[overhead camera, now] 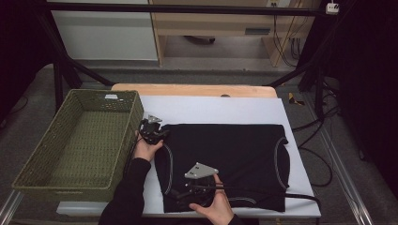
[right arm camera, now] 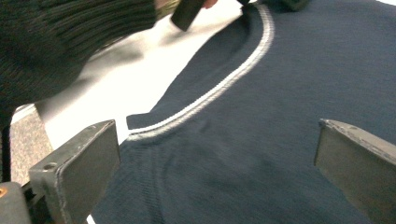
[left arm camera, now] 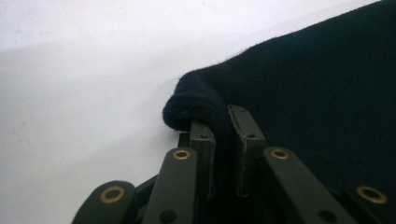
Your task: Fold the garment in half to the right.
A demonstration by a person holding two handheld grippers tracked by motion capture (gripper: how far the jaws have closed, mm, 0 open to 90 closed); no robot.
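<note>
Near the counter's front edge, the right gripper (overhead camera: 190, 193) is hovering over the lower left part of a dark navy knitted sweater with pale grey seam piping (overhead camera: 225, 164), its jaws standing wide apart with nothing between them; in the right gripper view the sweater (right arm camera: 261, 154) is lying flat beneath them. The sweater is lying spread across the middle of the white-covered counter (overhead camera: 211, 108), reaching from near the front edge toward its centre. Farther back, the left gripper (overhead camera: 157, 132) is pinching the sweater's far left corner, a fold of knit (left arm camera: 201, 100) clamped between its jaws. A green woven rectangular basket (overhead camera: 42, 161) is sitting at the counter's left edge.
</note>
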